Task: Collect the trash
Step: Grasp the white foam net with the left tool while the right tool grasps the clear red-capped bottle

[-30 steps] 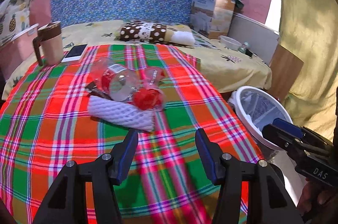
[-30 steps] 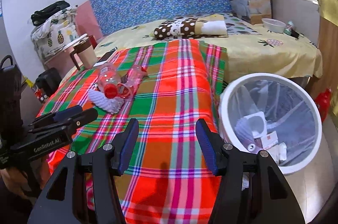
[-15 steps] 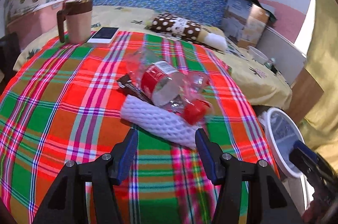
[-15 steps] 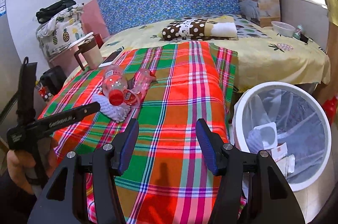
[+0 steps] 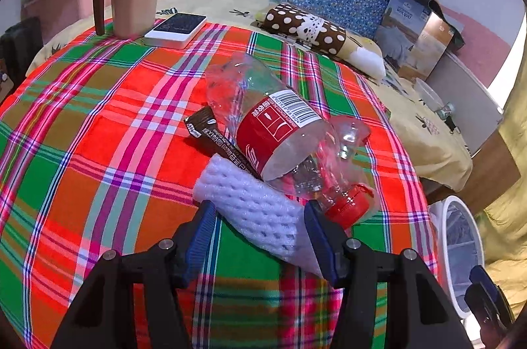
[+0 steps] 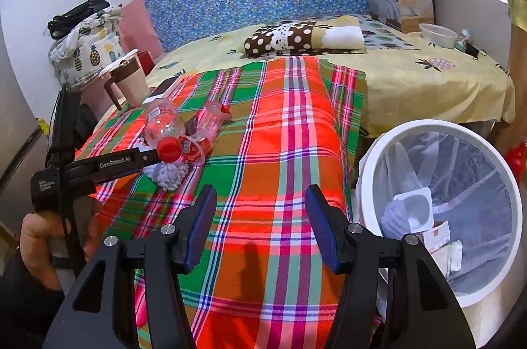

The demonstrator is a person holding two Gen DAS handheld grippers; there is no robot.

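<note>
Trash pile, now close ahead: your left gripper (image 5: 260, 225) has advanced from well short of the heap and rolled; its jaws are closing, straddling the white foam net sleeve (image 5: 255, 212), pads not yet pressing. Crushed clear red-labelled bottle (image 5: 270, 121) lies at 12 o'clock, touching the sleeve. Right gripper (image 6: 260, 225) stays open, empty. White round bin (image 6: 441, 212) sits at its 3 o'clock; pickup looks imminent.

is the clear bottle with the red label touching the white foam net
Touching. In the left wrist view the bottle lies tilted over the dark wrapper, and its lower end rests on the top edge of the foam net, with no gap between them.
</note>
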